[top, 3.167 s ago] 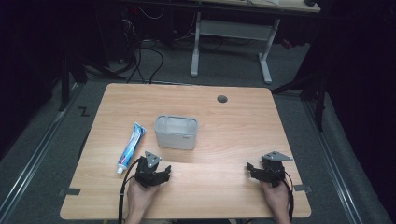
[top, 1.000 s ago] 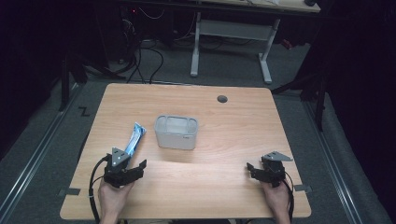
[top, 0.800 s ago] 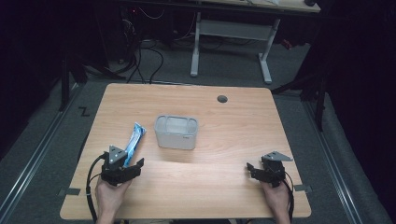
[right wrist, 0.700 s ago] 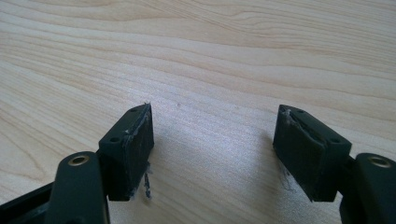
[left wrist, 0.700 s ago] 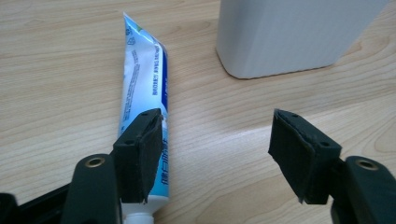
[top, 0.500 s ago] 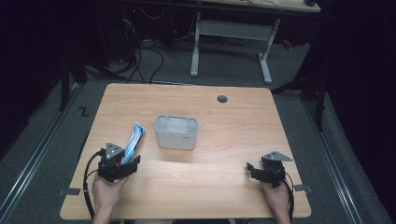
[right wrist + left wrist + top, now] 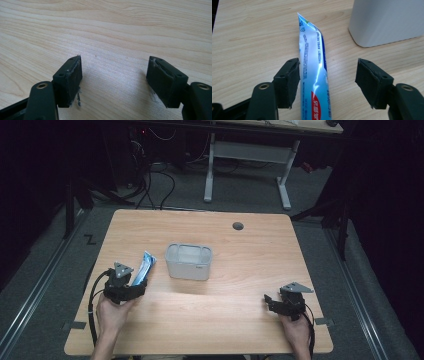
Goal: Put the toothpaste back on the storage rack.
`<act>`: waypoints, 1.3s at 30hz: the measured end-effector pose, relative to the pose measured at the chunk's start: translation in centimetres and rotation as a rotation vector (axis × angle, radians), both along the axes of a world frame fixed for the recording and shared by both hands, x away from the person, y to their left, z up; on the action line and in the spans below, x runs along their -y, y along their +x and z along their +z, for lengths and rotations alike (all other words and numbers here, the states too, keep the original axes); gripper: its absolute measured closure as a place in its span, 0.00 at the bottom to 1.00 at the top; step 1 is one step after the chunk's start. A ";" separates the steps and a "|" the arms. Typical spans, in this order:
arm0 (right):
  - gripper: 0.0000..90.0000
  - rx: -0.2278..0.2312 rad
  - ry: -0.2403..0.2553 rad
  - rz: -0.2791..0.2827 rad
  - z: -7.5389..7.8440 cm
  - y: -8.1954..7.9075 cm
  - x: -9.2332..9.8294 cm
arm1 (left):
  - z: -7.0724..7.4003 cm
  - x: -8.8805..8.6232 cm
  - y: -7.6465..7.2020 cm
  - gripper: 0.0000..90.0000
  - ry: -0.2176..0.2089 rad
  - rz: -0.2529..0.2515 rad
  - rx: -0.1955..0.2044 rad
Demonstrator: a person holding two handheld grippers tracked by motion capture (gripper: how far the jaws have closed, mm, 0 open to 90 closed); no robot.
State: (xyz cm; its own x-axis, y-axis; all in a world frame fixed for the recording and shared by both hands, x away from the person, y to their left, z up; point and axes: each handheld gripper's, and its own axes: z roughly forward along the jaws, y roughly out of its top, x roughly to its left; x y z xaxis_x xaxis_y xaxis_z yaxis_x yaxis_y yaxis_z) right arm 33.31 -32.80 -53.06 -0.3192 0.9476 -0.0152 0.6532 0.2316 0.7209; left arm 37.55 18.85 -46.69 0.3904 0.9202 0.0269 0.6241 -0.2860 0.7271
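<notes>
Left gripper [image 7: 327, 82] jaws wide open, holding nothing; tube [image 7: 314, 72] flat on counter [image 7: 249, 30] between them, hard against the left jaw, clear of the right; risk: closing off-centre may skid or roll it toward bin [image 7: 387, 20]; right gripper [image 7: 115, 82] open, empty.

Two black hand-held grippers are seen, each topped by a grey three-cornered plate marked with small dark holes. A black cable is looped from the left gripper [image 7: 131, 291] toward the near table edge, and a thinner one is trailed from the right gripper [image 7: 272, 301] along the wrist. Bare forearms are shown; no sleeves are worn. In the gripper views, each jaw is formed of a chunky black block faced with a dark pad [image 7: 295, 79], frayed at the edges on the right gripper's pad [image 7: 76, 75]. A brass-coloured rivet [image 7: 263, 86] is set in each jaw arm.
</notes>
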 end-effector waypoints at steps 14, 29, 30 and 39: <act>0.32 0.000 0.000 0.001 0.0 0.0 0.0 | 0.3 1.5 3.6 0.42 0.098 -0.003 -0.060; 0.32 -0.001 0.001 0.001 0.0 0.0 0.0 | -0.8 3.1 7.3 0.43 0.178 0.009 -0.138; 0.32 -0.001 0.001 0.001 0.0 0.0 0.0 | -1.0 3.2 7.5 0.43 0.184 0.009 -0.143; 0.32 -0.001 0.001 0.002 0.0 0.0 0.0 | -2.3 3.8 9.3 0.44 0.225 0.029 -0.207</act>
State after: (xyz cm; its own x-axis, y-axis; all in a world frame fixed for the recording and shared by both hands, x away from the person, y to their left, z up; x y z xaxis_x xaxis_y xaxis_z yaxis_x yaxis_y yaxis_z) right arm 33.29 -32.80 -53.06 -0.3206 0.9471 -0.0135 0.6538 0.2316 0.7204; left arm 46.81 15.02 -48.97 0.3824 0.9111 0.1541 0.7628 -0.4054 0.5038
